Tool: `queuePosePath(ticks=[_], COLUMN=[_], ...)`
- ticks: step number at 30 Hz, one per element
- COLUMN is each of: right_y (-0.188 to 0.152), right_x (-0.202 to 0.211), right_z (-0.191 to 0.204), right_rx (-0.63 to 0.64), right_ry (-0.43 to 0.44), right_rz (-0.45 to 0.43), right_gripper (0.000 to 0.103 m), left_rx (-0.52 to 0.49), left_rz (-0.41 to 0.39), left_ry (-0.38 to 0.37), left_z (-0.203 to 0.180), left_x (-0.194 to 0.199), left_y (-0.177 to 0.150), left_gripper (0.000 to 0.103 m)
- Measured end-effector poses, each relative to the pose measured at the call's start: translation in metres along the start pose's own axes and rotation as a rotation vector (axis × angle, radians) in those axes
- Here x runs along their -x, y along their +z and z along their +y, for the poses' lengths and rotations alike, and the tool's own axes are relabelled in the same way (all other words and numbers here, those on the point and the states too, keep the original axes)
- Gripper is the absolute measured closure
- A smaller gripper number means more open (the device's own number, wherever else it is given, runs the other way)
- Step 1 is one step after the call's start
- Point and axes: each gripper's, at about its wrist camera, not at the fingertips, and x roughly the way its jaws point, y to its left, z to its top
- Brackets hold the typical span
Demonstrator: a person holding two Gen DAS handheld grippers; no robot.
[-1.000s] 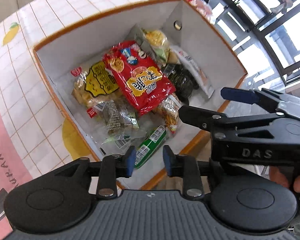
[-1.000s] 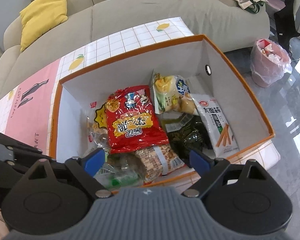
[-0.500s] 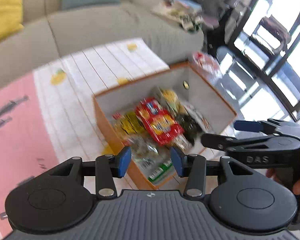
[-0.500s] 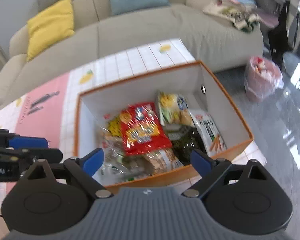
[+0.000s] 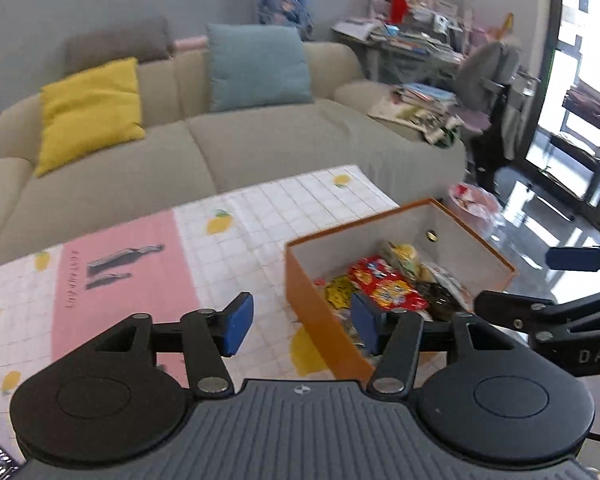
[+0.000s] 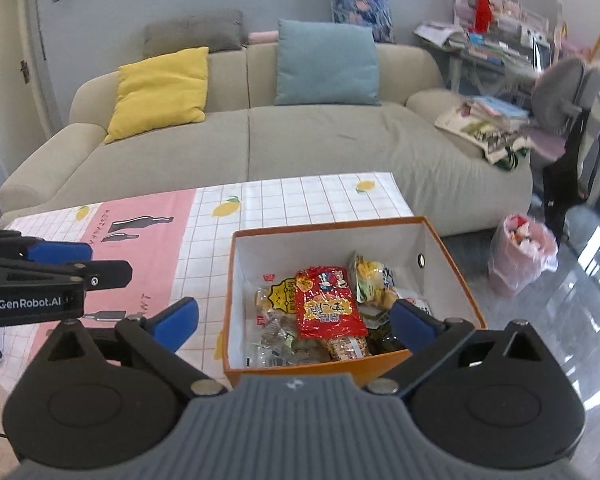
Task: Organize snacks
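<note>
1. Holding nothing, the left gripper (image 5: 302, 330) hangs over the counter (image 5: 260, 216); its jaws are opening, with only bare cloth and the near edge of the box (image 5: 324, 320) seen between them.
2. Right gripper (image 6: 296, 318): jaws spread wide and opening, empty, framing the box (image 6: 452, 264) from above without touching it.
3. The box, orange outside and white inside, stands at the counter's right end, near the edge.
4. Snacks lie piled inside the box: a red pack (image 6: 328, 308) on top at the middle, a yellow pack (image 6: 280, 292) to its left, a green-yellow pack (image 6: 370, 280) to its right, and clear-wrapped pieces (image 6: 272, 344) at the near wall.
5. Behind the counter stands a sofa (image 6: 300, 140) with a yellow cushion (image 6: 162, 88) and a blue cushion (image 6: 326, 64).
6. A pink bin (image 6: 522, 256) stands on the floor, right of the box.
</note>
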Motion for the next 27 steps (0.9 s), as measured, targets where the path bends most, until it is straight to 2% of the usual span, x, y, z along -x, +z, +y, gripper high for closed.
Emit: queuePosePath(ticks=[7, 13, 18, 27], right_y=[-0.021, -0.045, -0.062, -0.082], right_x=[0.010, 0.005, -0.003, -0.018], right_z=[0.019, 0.035, 0.038, 0.034], right_rx=[0.003, 0.031, 0.026, -0.022], right_ry=[-0.025, -0.047, -0.090, -0.139], right_rz=[-0.051, -0.068, -0.058, 0.012], right_gripper=[0.003, 0.003, 0.003, 0.003], left_rx=[0.029, -0.011, 0.029, 0.076], left_rz=[-0.067, -0.094, -0.073, -0.005], left_ry=[0.124, 0.208, 0.210, 0.218], left_z=[0.006, 0.003, 0.011, 0.018], left_x=[0.016, 0.018, 0.015, 0.007], left_y=[-0.019, -0.041, -0.057, -0.068], left_gripper=[0.021, 0.020, 0.020, 0.020])
